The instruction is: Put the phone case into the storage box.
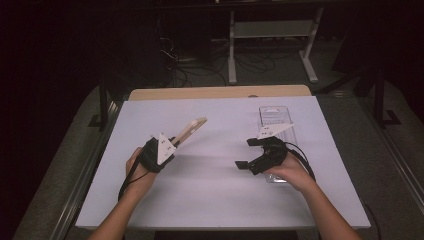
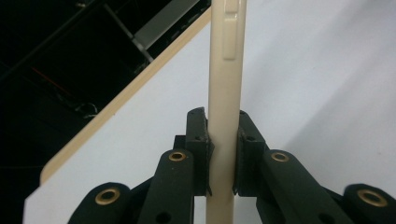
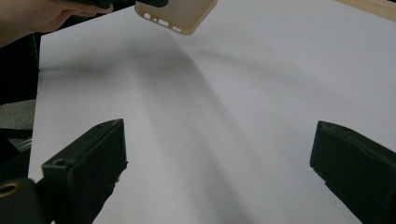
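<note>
Your left gripper (image 1: 172, 144) is clamped on the cream phone case (image 1: 190, 130), both pads pressed flat against its thin sides, and in the left gripper view you see the case (image 2: 226, 84) edge-on, rising straight up between the jaws with the raised button strip near its top. From the high view the case juts out of the gripper up and to the right, lifted clear of the white table top (image 1: 210, 195), with its shadow falling on the sheet below. Your left hand (image 1: 137, 167) wraps the gripper body from behind, the cable trailing back along the wrist. Over on the other side, your right gripper (image 1: 246, 152) sits low over the table with its jaws spread wide and nothing between them; the right gripper view looks across bare white surface between the two black jaws, and the corner of the case (image 3: 180, 16) with its row of small cut-outs hangs at the top, well apart from them. Behind your right hand (image 1: 290, 172) a clear plastic tray (image 1: 276, 117) lies on the table, toward the far right edge.
</note>
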{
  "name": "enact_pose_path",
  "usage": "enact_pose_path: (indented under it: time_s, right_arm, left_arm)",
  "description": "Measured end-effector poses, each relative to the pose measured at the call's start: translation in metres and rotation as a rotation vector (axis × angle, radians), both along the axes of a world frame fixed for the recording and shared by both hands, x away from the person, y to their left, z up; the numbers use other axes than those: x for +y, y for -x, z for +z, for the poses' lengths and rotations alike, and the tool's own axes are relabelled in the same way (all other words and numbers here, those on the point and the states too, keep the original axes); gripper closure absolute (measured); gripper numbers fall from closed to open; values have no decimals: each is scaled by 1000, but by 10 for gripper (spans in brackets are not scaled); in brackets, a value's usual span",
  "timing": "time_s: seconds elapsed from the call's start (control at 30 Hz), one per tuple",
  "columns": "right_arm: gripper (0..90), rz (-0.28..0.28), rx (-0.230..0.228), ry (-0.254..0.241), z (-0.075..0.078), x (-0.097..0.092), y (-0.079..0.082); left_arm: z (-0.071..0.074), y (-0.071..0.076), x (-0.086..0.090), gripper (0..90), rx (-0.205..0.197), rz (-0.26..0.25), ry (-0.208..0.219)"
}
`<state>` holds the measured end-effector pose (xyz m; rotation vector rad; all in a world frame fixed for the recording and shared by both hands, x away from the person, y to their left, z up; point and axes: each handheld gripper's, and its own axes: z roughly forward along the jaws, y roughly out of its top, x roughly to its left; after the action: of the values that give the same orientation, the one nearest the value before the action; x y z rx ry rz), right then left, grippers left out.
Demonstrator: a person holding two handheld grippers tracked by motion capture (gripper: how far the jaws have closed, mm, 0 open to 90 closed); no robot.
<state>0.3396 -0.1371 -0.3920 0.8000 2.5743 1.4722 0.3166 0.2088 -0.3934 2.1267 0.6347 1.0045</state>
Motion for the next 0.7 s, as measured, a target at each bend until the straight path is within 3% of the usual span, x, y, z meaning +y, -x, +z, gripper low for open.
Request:
enact_pose_path:
  time_s: [0.17,0.5,0.53,0.63,0.7]
  right_arm:
    - [32,0,3,-1,0,0,0]
    - [32,2,1,0,0,0,0]
    - [33,2,3,-1,0,0,0]
    - [33,0,6,-2,0,0,0]
    - [33,-1,7,-3,0,0,0]
  left_arm:
    - [1,-2,2,792,45,11,48]
    - [2,-4,6,792,88,16,114]
    - [1,-4,5,792,100,17,144]
    - [2,-6,7,792,116,17,160]
    - [1,-7,7,792,133,24,206]
